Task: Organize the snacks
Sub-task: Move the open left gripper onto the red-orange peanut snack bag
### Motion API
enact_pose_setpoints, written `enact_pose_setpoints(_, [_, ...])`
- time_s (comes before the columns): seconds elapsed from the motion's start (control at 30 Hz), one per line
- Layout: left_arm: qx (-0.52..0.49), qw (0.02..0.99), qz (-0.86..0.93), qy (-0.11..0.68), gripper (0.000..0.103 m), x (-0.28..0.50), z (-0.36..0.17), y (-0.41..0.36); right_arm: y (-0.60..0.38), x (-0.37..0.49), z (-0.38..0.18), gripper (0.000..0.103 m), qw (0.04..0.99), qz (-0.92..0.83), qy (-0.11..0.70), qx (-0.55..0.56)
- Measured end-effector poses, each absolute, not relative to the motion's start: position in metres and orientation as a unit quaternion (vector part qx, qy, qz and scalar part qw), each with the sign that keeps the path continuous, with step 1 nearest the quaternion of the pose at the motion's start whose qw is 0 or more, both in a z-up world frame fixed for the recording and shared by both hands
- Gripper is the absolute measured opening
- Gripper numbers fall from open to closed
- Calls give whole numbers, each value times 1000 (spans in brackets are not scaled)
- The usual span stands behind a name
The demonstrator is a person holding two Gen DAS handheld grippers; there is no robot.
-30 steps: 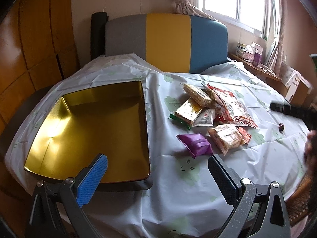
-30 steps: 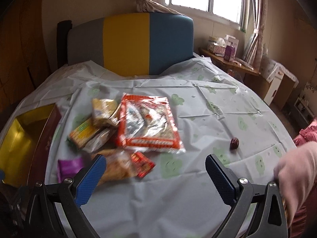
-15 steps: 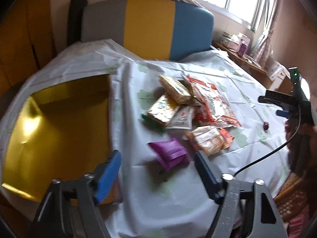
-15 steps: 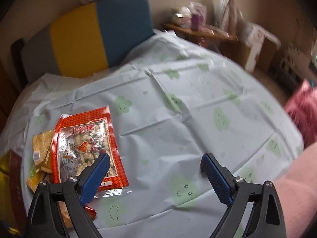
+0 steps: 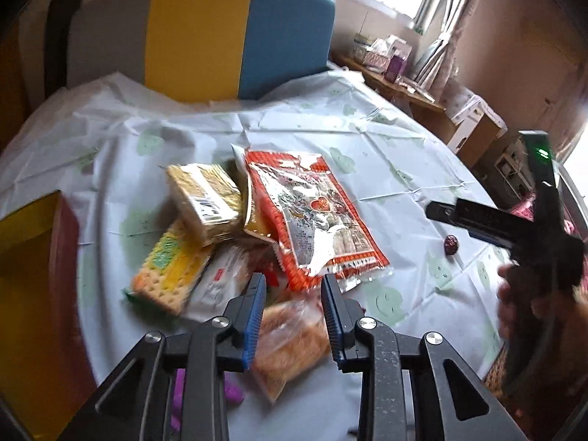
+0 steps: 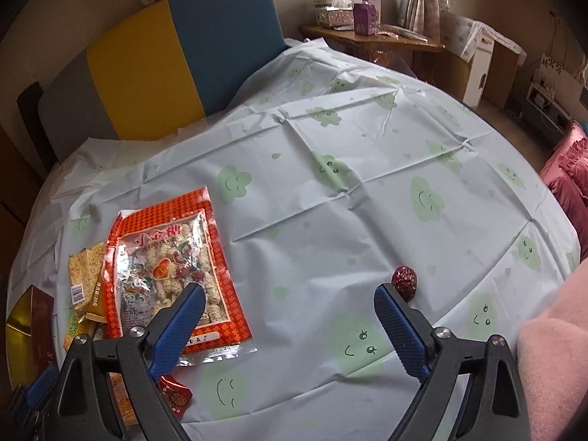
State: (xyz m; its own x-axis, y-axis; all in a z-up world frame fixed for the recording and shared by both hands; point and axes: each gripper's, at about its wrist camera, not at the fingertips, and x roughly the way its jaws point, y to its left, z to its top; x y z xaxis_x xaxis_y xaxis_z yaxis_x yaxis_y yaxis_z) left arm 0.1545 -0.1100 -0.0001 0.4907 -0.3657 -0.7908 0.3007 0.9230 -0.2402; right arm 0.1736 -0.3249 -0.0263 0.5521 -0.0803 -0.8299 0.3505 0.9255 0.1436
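Note:
A pile of snack packets lies on the table: a big red bag (image 5: 316, 217), a gold cracker pack (image 5: 204, 198), a yellow-green cracker pack (image 5: 169, 268), a white packet (image 5: 220, 279) and a clear bag of orange snacks (image 5: 290, 338). My left gripper (image 5: 294, 286) hangs just above the orange bag, its jaws narrowed but empty. My right gripper (image 6: 288, 297) is wide open over bare cloth, between the red bag (image 6: 172, 264) and a red date (image 6: 404, 281). The gold box (image 5: 22, 294) sits at the left.
A purple packet (image 5: 228, 391) lies under the left gripper. A small red sachet (image 6: 176, 393) lies near the front edge. The right gripper's body (image 5: 514, 231) shows at the right. A striped chair back (image 5: 198, 33) stands behind the table.
My left gripper moved right from the gold box to the snack pile and its jaws narrowed. My right gripper swung right toward the date, staying open.

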Motion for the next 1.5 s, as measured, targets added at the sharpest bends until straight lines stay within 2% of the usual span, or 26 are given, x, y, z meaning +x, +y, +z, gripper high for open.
enact_pose_setpoints(0.37, [-57, 833, -208, 509, 32, 205, -35, -140, -324, 177, -30, 95, 862, -110, 469, 159])
enact_pose_setpoints(0.4, [-59, 830, -210, 514, 29, 208, -39, -142, -324, 178, -31, 95, 862, -108, 470, 159])
enact_pose_setpoints(0.43, [-62, 826, -215, 517, 23, 210, -42, -145, -324, 178, -31, 95, 861, -108, 470, 159])
enact_pose_setpoints(0.47, [-62, 824, -223, 518, 4, 210, -43, -148, -324, 179, -32, 95, 860, -108, 472, 158])
enact_pose_setpoints(0.5, [-60, 823, -231, 515, 2, 209, -44, -152, -325, 180, -33, 94, 858, -112, 476, 157])
enact_pose_setpoints(0.6, [-65, 815, -263, 512, 0, 206, -47, -162, -328, 182, -39, 81, 850, -118, 488, 159])
enact_pose_setpoints(0.7, [-43, 809, -294, 507, 0, 195, -49, -177, -337, 181, -44, 61, 841, -128, 496, 176])
enact_pose_setpoints(0.8, [-28, 816, -287, 501, 0, 195, -47, -183, -348, 178, -44, 60, 837, -133, 490, 202])
enact_pose_setpoints(0.87, [-22, 822, -268, 502, 3, 202, -44, -183, -350, 177, -44, 60, 835, -130, 490, 215])
enact_pose_setpoints(0.93, [-20, 814, -264, 517, 15, 211, -43, -186, -351, 178, -45, 61, 832, -131, 493, 219])
enact_pose_setpoints(0.97, [-10, 811, -255, 527, 43, 214, -44, -188, -350, 178, -46, 61, 830, -131, 495, 221])
enact_pose_setpoints(1.0, [-6, 809, -251, 532, 64, 214, -43, -189, -351, 179, -46, 61, 829, -128, 495, 228])
enact_pose_setpoints(1.1, [26, 809, -262, 526, 63, 202, -38, -197, -353, 179, -47, 61, 823, -124, 497, 244])
enact_pose_setpoints(1.13, [7, 795, -276, 540, 62, 200, -39, -195, -354, 179, -48, 61, 821, -124, 498, 248])
enact_pose_setpoints(1.23, [-93, 763, -300, 564, 51, 193, -45, -184, -357, 179, -50, 60, 814, -115, 500, 273])
enact_pose_setpoints(1.27, [-115, 764, -301, 560, 45, 188, -47, -182, -357, 178, -49, 60, 813, -114, 500, 276])
enact_pose_setpoints(1.5, [-158, 770, -277, 553, 43, 161, -66, -166, -356, 176, -46, 60, 816, -104, 496, 278])
